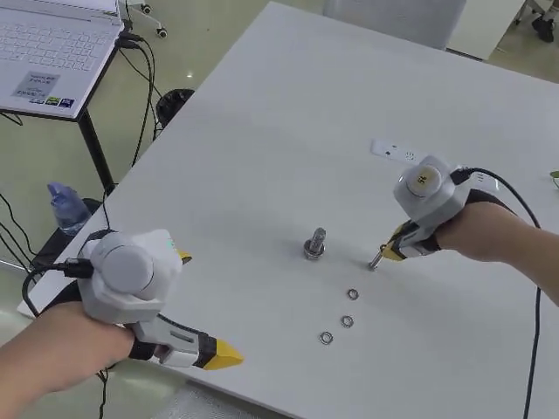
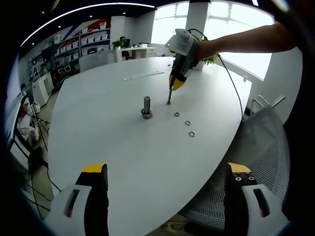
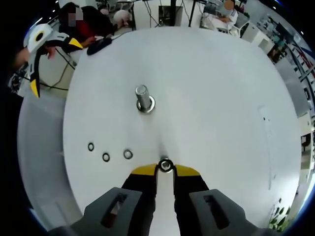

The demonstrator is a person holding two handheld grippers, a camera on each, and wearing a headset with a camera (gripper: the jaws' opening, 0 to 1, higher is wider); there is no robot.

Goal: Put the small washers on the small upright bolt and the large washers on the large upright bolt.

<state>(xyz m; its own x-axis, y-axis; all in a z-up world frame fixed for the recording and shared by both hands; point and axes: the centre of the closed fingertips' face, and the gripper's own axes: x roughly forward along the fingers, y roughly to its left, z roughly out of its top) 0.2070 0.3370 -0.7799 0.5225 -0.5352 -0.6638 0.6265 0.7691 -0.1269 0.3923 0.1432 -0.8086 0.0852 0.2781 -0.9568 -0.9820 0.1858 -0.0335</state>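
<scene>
The large upright bolt (image 1: 315,243) stands mid-table with washers around its base. The thin small bolt (image 1: 374,260) is to its right. My right gripper (image 1: 390,254) is at that bolt's top. In the right gripper view its yellow tips (image 3: 166,170) are shut on a small metal ring, a small washer (image 3: 166,165), directly over the bolt. Three small washers (image 1: 352,294) (image 1: 347,321) (image 1: 326,337) lie in a row in front of the bolts. My left gripper (image 1: 223,353) hovers open and holds nothing near the table's front edge, well away from the bolts (image 2: 146,107).
A white power strip (image 1: 397,154) lies on the table behind the right gripper. Off the table's left edge are a laptop (image 1: 52,44) on a stand, trailing cables and a water bottle (image 1: 66,207). A mesh chair (image 2: 266,147) sits by the near edge.
</scene>
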